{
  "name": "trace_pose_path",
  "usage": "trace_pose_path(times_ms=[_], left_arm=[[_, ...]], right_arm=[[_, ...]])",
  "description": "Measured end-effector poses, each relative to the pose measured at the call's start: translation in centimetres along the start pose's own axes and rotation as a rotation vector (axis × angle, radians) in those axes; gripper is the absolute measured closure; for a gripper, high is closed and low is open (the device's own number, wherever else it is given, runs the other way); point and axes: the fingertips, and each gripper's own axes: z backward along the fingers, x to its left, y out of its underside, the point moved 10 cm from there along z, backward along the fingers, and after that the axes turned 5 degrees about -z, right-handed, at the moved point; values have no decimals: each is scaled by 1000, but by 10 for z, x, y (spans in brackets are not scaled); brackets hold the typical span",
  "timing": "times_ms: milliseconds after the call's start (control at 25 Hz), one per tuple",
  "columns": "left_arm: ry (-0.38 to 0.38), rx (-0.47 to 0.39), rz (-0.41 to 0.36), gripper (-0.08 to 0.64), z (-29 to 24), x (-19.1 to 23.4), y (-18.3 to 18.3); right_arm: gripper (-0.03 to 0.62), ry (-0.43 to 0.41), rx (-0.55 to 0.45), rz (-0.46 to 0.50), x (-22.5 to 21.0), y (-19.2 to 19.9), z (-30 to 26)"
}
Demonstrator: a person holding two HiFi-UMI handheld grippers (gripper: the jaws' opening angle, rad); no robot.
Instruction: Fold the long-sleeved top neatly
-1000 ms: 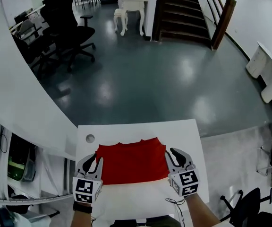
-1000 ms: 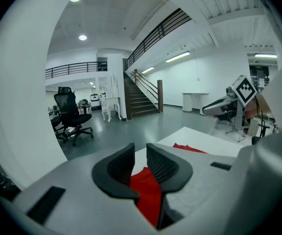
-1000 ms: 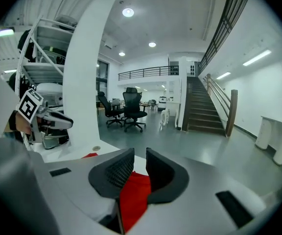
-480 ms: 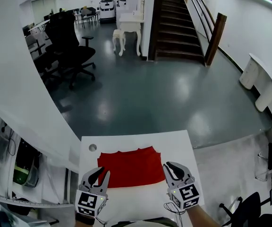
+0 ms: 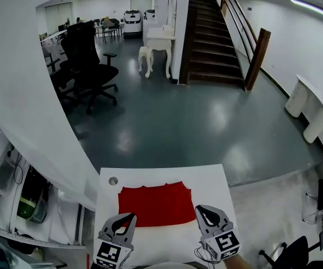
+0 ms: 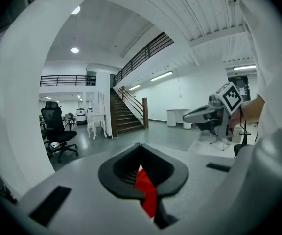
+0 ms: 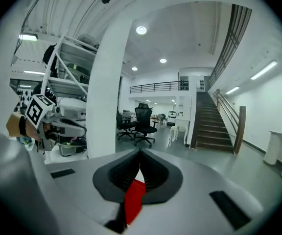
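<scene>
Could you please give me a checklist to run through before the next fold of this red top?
1. Grip of the left hand-held gripper: jaws have just closed on fabric of the red long-sleeved top; ok.
2. Grip of the right hand-held gripper: jaws likewise just closed on red fabric; ok.
3. Both grippers level with each other, by the top's near corners: ok.
4. Far part of the top lying flat on the white table: ok.
5. Sleeves tucked in: cannot tell, none show.
6. Bare table beyond the far edge: ok.
</scene>
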Motion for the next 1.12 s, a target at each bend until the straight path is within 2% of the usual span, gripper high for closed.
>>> trace_pose_path(times_ms=[200,440,520,680,840,1040,1120], left_arm=[[15,9,40,551,8,1,10],[38,29,41,552,7,-1,15],[39,22,29,552,5,1,15],[52,-25,-44,552,-1,7,19],[51,-12,-55,552,-4,7,16],[42,-5,-58,552,-6,10,17],[37,-3,-58,551,-6,11,16]], right_arm=[[577,-28,-10,-1,8,0,2],[578,-33,-7,5,12,-2,2],[578,-36,0,-3,12,0,2],[578,-41,-5,-3,15,2,-2],[578,-47,53,-24,16,-3,-2],[578,-47,2,6,8,3,-4],[578,-42,19,-12,8,1,-4]])
